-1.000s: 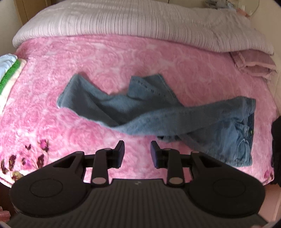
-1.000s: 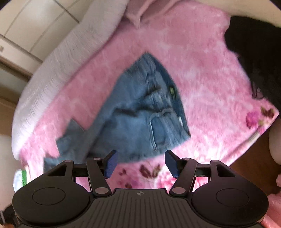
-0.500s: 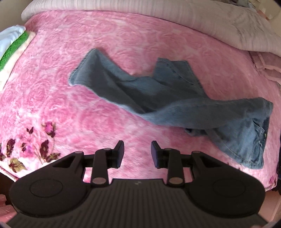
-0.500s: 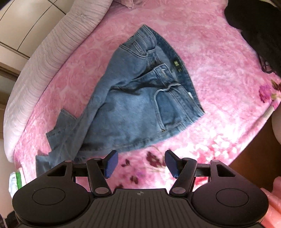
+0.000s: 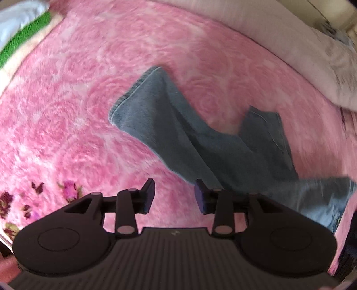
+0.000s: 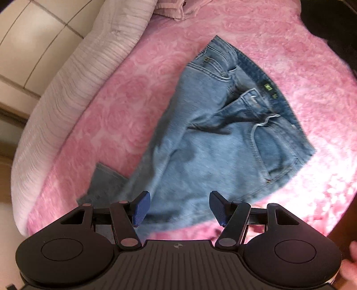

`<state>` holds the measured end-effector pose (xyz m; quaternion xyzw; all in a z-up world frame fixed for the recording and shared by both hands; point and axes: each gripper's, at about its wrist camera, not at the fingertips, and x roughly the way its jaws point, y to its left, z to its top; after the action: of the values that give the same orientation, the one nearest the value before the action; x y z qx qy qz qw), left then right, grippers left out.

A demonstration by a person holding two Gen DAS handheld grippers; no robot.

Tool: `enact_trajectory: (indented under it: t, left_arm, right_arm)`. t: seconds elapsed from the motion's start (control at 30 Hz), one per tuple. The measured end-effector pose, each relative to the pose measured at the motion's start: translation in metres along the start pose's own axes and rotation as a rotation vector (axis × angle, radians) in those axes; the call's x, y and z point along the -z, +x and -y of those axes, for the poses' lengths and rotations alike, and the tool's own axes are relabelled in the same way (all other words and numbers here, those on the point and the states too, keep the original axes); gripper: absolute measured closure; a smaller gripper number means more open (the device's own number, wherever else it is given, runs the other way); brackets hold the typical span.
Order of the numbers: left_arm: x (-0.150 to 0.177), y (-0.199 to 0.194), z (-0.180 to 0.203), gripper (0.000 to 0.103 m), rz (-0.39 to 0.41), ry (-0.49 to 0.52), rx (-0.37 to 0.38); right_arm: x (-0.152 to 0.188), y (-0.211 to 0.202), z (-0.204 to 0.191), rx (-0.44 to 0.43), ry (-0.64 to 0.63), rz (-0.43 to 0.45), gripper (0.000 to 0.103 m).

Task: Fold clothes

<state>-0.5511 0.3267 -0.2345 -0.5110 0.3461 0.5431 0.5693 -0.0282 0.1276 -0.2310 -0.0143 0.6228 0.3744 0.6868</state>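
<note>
A pair of blue jeans [image 5: 200, 142] lies crumpled on the pink rose-patterned blanket [image 5: 89, 89]. In the left wrist view one leg cuff points to the upper left and the other leg lies to the right. My left gripper [image 5: 175, 195] hovers over bare blanket just below that leg; its jaws are opening with nothing between them. In the right wrist view the jeans [image 6: 223, 138] show their waistband and pockets at the upper right. My right gripper [image 6: 178, 208] stands open above the seat's lower edge and grips nothing.
A folded grey-white quilt [image 6: 73, 89] lies along the far side of the bed. Green and white folded cloth [image 5: 20, 44] sits at the far left. A pink garment [image 6: 176, 9] and a black item [image 6: 334, 29] lie near the waistband side. The bed's edge [image 6: 339, 223] is close on the right.
Both grippers have come down closer to the jeans. The left moved toward the leg cuff and its jaws stand wider. The right moved in over the seat, still open as before.
</note>
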Motion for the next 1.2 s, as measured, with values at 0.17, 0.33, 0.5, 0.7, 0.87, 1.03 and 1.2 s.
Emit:
enact_trajectory:
  t: [0.17, 0.33, 0.5, 0.7, 0.87, 1.03, 1.2]
  left_arm:
    - [-0.024, 0.028, -0.014, 0.069, -0.02, -0.128, 0.026]
    - [-0.039, 0.062, -0.022, 0.068, -0.046, -0.2, 0.004]
    - [-0.051, 0.094, -0.025, 0.074, -0.048, -0.238, -0.033]
    - [-0.073, 0.096, -0.006, 0.099, -0.032, -0.155, -0.037]
    - [-0.136, 0.048, 0.046, 0.099, 0.137, 0.007, 0.035]
    - [-0.218, 0.001, 0.108, 0.097, 0.355, 0.06, 0.135]
    - [-0.245, -0.001, 0.147, 0.081, 0.369, 0.082, 0.145]
  right_arm:
    - [-0.014, 0.031, -0.002, -0.007, 0.125, -0.002, 0.041]
    - [-0.035, 0.061, 0.002, -0.026, 0.2, 0.011, 0.041]
    - [-0.061, 0.09, 0.005, -0.007, 0.232, 0.033, 0.041]
    - [-0.085, 0.12, 0.003, 0.068, 0.167, 0.022, 0.102]
    - [-0.106, 0.107, -0.012, -0.002, 0.135, 0.062, 0.102]
    - [-0.144, 0.09, -0.02, -0.104, 0.224, 0.166, 0.102]
    - [-0.169, 0.093, -0.019, -0.119, 0.297, 0.157, 0.069]
